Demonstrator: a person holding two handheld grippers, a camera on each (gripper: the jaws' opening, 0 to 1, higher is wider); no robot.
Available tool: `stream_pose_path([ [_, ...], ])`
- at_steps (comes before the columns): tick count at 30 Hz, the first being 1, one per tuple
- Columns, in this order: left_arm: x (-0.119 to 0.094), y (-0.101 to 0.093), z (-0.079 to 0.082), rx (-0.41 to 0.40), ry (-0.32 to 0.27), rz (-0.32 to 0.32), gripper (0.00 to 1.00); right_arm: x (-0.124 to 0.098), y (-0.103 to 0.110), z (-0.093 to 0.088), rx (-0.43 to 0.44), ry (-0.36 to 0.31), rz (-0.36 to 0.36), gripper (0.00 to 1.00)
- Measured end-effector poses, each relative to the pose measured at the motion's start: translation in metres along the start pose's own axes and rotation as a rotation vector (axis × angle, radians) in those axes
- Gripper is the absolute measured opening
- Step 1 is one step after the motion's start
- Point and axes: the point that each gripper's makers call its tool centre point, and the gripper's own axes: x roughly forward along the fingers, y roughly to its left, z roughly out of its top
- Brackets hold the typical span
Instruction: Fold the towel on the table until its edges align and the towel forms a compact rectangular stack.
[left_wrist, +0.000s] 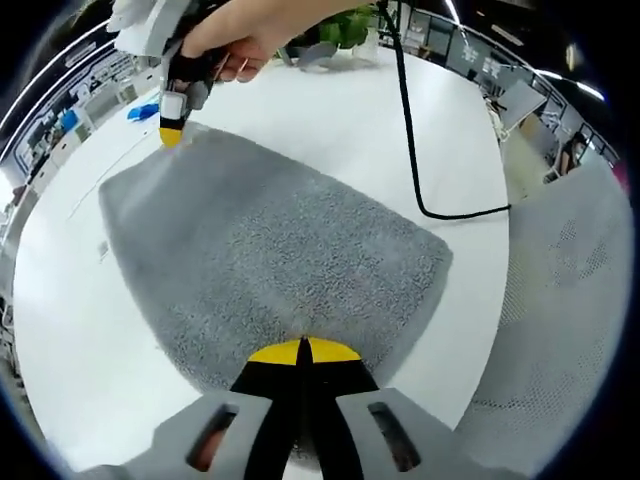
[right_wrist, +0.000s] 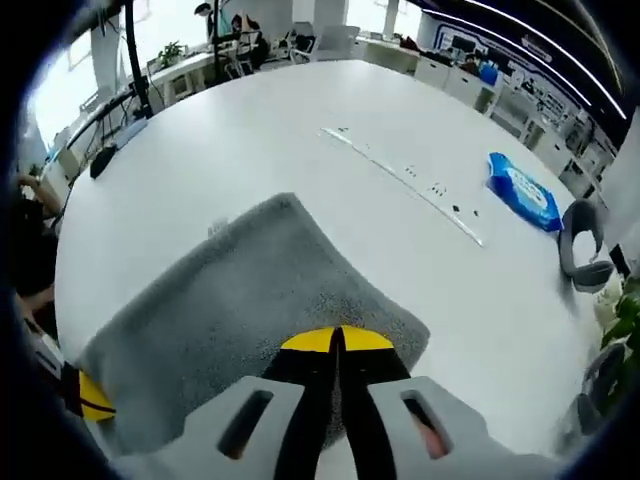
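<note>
Towel (left_wrist: 275, 270) corners pinched by both grippers' closed jaws.

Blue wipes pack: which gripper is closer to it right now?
Right. The right gripper is shut on the grey towel corner on the side where the blue wipes pack lies; the left gripper is shut on the opposite towel edge, farther from it.

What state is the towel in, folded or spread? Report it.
Spread: the grey towel lies flat in one layer on the white table, both tools shut on its edge.
</note>
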Motion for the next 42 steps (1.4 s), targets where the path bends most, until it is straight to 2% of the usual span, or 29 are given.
stream_pose_path([
  [3,0.000,0.002,-0.001,-0.022,-0.007,-0.009,0.01,-0.021,0.010,0.000,-0.025,-0.025,0.007,0.00],
  [5,0.001,0.002,-0.001,-0.105,-0.009,-0.024,0.01,-0.032,0.022,-0.004,-0.034,-0.038,0.022,0.00],
  [7,0.000,0.003,-0.001,-0.134,-0.014,-0.037,0.01,-0.041,0.033,-0.006,-0.044,-0.059,0.035,0.00],
  [9,-0.001,0.003,-0.001,-0.229,-0.044,-0.066,0.01,-0.058,0.051,-0.019,-0.062,-0.076,0.048,0.00],
  [13,-0.009,0.003,0.000,-0.252,-0.082,-0.105,0.09,-0.079,0.072,-0.038,-0.059,-0.099,0.067,0.00],
  [16,-0.018,0.006,0.002,-0.224,-0.110,-0.096,0.17,-0.094,0.091,-0.054,-0.046,-0.122,0.083,0.00],
  [20,-0.035,0.009,0.002,-0.133,-0.159,-0.079,0.19,-0.109,0.124,-0.073,-0.021,-0.141,0.162,0.03],
  [23,-0.045,0.007,0.004,-0.075,-0.199,-0.075,0.22,-0.118,0.148,-0.093,-0.061,-0.119,0.213,0.09],
  [24,-0.047,0.002,0.004,-0.047,-0.212,-0.098,0.23,-0.120,0.154,-0.099,-0.088,-0.110,0.228,0.10],
  [26,-0.050,-0.003,0.002,-0.011,-0.216,-0.102,0.25,-0.123,0.166,-0.110,-0.108,-0.100,0.251,0.13],
  [27,-0.050,-0.008,0.000,0.023,-0.218,-0.115,0.27,-0.124,0.175,-0.115,-0.117,-0.096,0.285,0.16],
  [30,-0.048,-0.016,-0.004,0.031,-0.219,-0.142,0.32,-0.127,0.191,-0.126,-0.143,-0.079,0.339,0.23],
  [33,-0.045,-0.019,-0.008,0.027,-0.215,-0.154,0.34,-0.125,0.203,-0.137,-0.183,-0.065,0.365,0.26],
  [36,-0.039,-0.024,-0.015,0.030,-0.196,-0.170,0.41,-0.118,0.209,-0.150,-0.225,-0.021,0.366,0.28],
  [40,-0.035,-0.030,-0.021,0.044,-0.187,-0.188,0.50,-0.112,0.212,-0.155,-0.242,-0.008,0.365,0.30],
  [42,-0.033,-0.030,-0.024,0.058,-0.175,-0.182,0.52,-0.110,0.213,-0.158,-0.262,-0.002,0.359,0.31],
])
